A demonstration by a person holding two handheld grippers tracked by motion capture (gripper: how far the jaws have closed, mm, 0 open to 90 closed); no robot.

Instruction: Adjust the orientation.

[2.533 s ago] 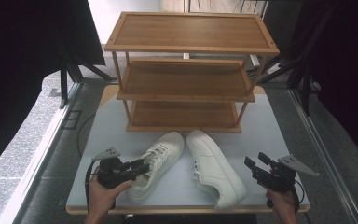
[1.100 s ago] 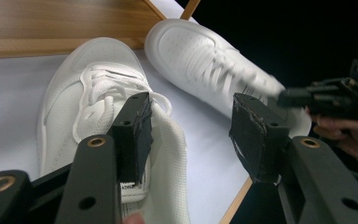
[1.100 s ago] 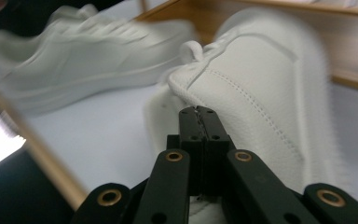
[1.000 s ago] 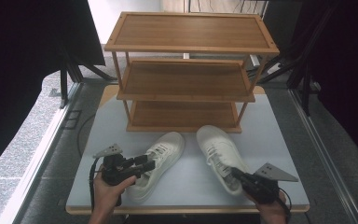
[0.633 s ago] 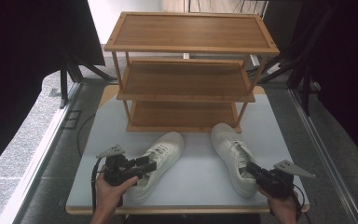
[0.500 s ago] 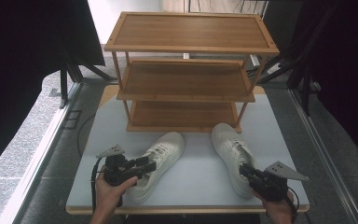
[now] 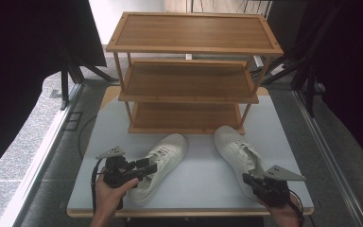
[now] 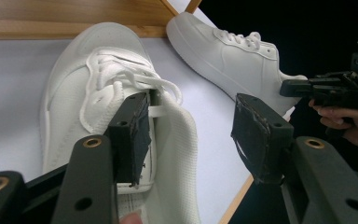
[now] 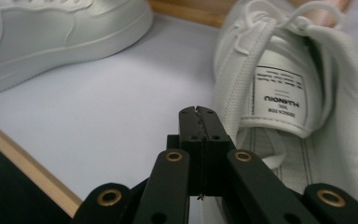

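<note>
Your left tool (image 7: 144,168) sits over the left shoe (image 7: 163,158), in front of the wooden rack (image 7: 189,75) and toward its left end; in the left gripper view its jaws are spread wide, one pad inside the shoe's opening beside the tongue, the other out past the shoe's side, so nothing is pinched; that left shoe (image 8: 116,116) lies on the white surface (image 7: 198,175) with its toe pointing toward the rack's bottom shelf, just short of it.

Your right tool (image 7: 250,179) is at the heel of the right shoe (image 7: 238,153), which lies in front of the rack's right leg, toe close to that leg, well apart from the left shoe; in the right gripper view the right tool (image 9: 198,112) has its jaws pressed together with no gap between the pads; they lie right beside the shoe's collar near the printed tongue label (image 9: 279,98), and you cannot tell from that view whether any of the right shoe (image 9: 289,93) is caught between them.
</note>
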